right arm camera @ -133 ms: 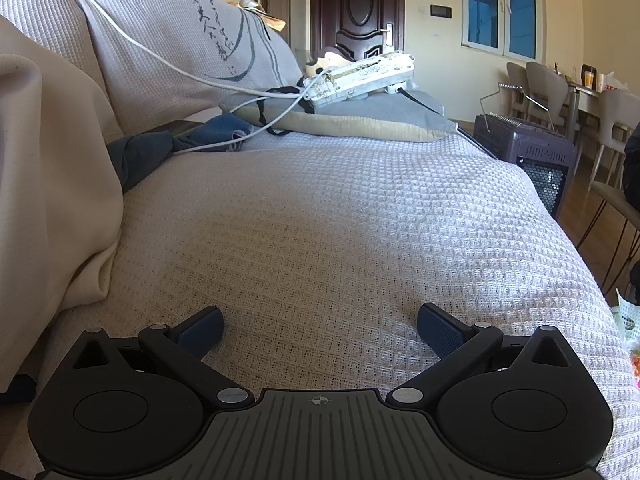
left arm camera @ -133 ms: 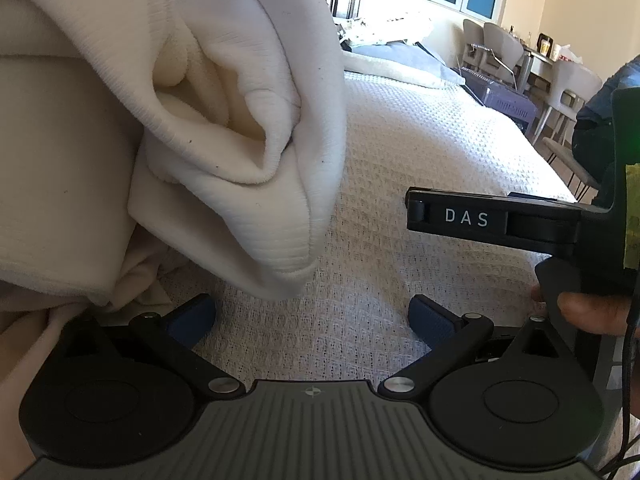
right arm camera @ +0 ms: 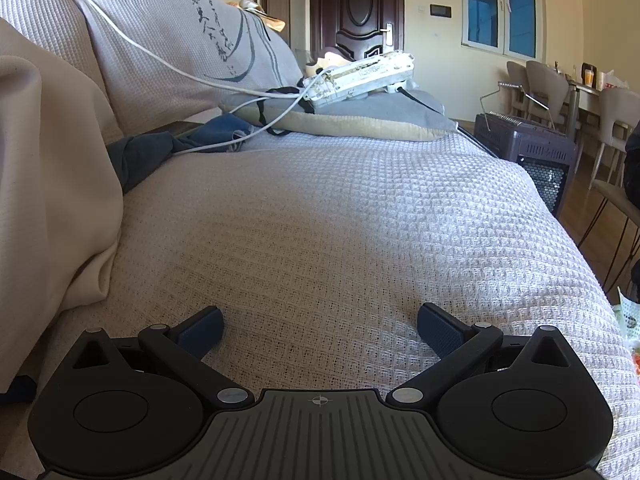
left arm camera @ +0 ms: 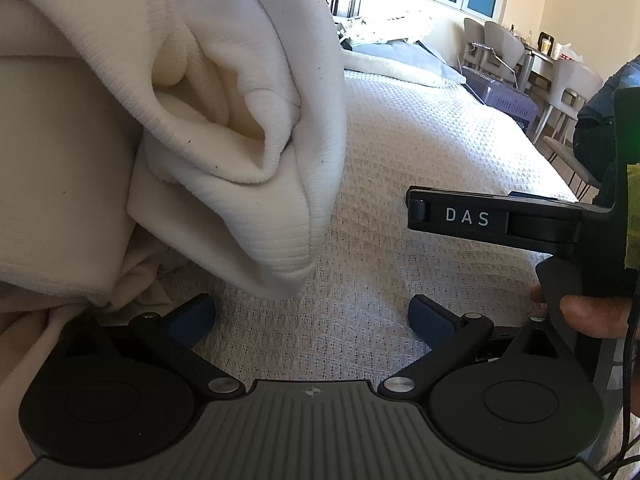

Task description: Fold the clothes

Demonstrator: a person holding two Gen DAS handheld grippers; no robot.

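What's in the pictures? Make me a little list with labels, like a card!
Place: a sofa under a white waffle blanket
Clothes: a crumpled cream garment on the blanket, unfolded
Left gripper: open, empty, just below the garment
Right gripper: open, empty, over bare blanket
Also there: power strip on a grey cushion, printed pillow, dark cloth

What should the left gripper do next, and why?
Probably ease the left gripper forward and left to close on the hanging hem of the cream garment. Its jaws stand open and empty over the white bedspread, and the garment is bunched just ahead, unfolded. The right gripper is open too.
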